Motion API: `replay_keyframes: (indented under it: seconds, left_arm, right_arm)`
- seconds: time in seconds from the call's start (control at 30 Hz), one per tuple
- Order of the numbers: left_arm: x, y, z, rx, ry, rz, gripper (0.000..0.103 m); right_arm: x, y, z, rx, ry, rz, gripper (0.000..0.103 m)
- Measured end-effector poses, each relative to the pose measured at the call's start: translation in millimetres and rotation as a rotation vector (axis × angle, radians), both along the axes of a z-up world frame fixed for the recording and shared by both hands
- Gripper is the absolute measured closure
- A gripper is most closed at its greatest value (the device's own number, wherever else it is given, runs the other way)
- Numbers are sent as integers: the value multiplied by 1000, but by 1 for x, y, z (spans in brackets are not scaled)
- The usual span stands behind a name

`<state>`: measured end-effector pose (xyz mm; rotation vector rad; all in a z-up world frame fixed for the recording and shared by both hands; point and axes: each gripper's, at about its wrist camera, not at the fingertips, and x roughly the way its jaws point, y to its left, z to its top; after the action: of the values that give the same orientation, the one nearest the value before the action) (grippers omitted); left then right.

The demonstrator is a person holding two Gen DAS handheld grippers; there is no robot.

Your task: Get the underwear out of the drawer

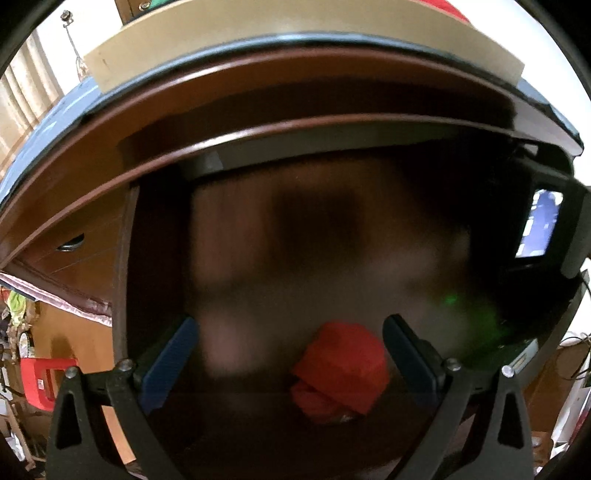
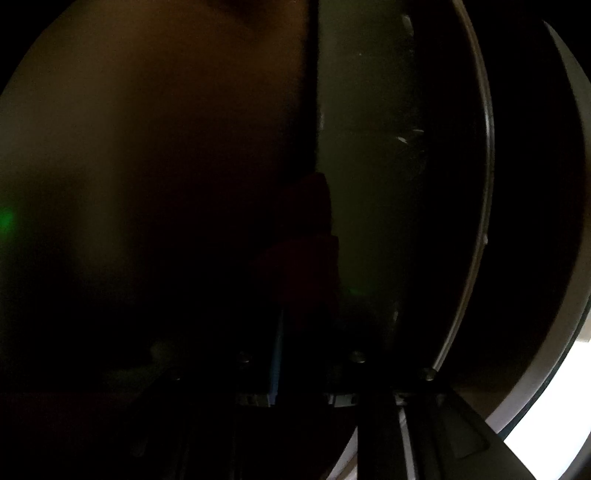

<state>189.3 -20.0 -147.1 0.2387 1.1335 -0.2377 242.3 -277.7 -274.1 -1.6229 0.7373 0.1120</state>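
Note:
In the left wrist view a folded red piece of underwear (image 1: 341, 371) lies in the open brown wooden drawer (image 1: 162, 258), near its front. My left gripper (image 1: 291, 332) is open, its blue pads (image 1: 170, 363) spread wide on either side of the red cloth, just in front of it. The right gripper's body with its lit screen (image 1: 539, 225) shows at the right edge, reaching into the drawer. The right wrist view is very dark. There my right gripper (image 2: 308, 295) appears closed on a dark red cloth (image 2: 306, 266) inside the drawer; the fingers are barely visible.
The dresser top edge (image 1: 258, 85) arcs over the drawer opening, with a pale board (image 1: 295, 33) on it. A second drawer with a metal pull (image 1: 72, 243) is at the left. A red plastic stool (image 1: 40, 380) stands on the floor at lower left.

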Motion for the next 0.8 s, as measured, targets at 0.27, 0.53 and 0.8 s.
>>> replay_keyframes:
  seconds: [0.27,0.53,0.8]
  left_arm:
    - [4,-1,-5,38,42,-2,2]
    - [8,6,-7,49,72,28,2]
    - [8,8,-8,45,89,40,2]
  right_arm:
    - [9,18,17,12,-27,0,86]
    - [17,36,16,-29,46,-9,83]
    - [14,40,25,2,185,-12,100]
